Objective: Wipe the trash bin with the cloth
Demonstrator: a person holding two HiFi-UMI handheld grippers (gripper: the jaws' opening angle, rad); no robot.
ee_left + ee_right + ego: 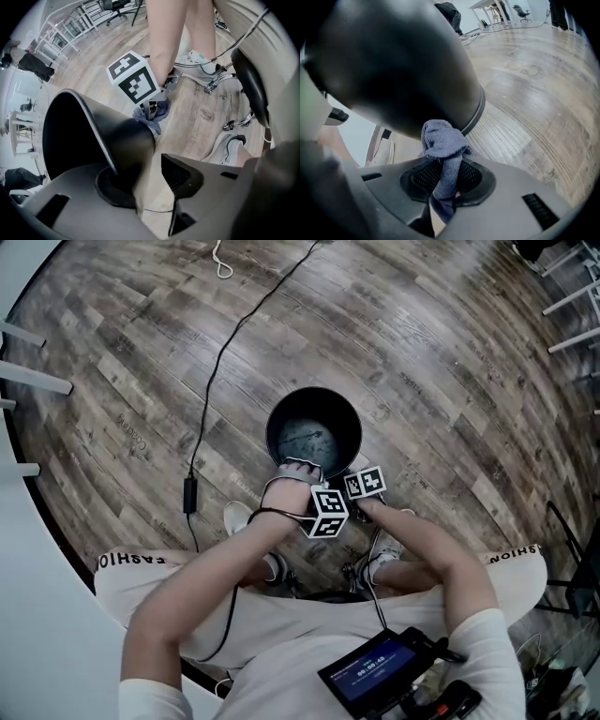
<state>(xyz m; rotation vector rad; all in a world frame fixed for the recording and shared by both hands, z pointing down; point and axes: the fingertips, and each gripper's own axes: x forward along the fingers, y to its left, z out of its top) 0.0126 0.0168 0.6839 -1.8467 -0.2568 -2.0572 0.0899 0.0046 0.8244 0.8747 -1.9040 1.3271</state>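
Note:
A round black trash bin point(314, 395) stands on the wooden floor before the seated person. My left gripper point(302, 468) is at its near rim. In the left gripper view the bin's wall point(101, 136) runs between the jaws of the left gripper point(146, 187). Floor shows between that wall and the right pad point(180, 174), so nothing is pressed. My right gripper point(445, 185) is shut on a blue-grey cloth point(443, 140), whose bunched end lies against the bin's outer wall point(393, 61) just under the rim. The cloth point(152, 115) also shows below the right gripper's marker cube point(133, 77).
A black cable point(220, 362) with an adapter point(189, 493) runs across the floor left of the bin. The person's shoes point(240, 516) and a wheeled stool's base point(234, 77) are close behind the grippers. White furniture legs point(28, 381) stand at the far left.

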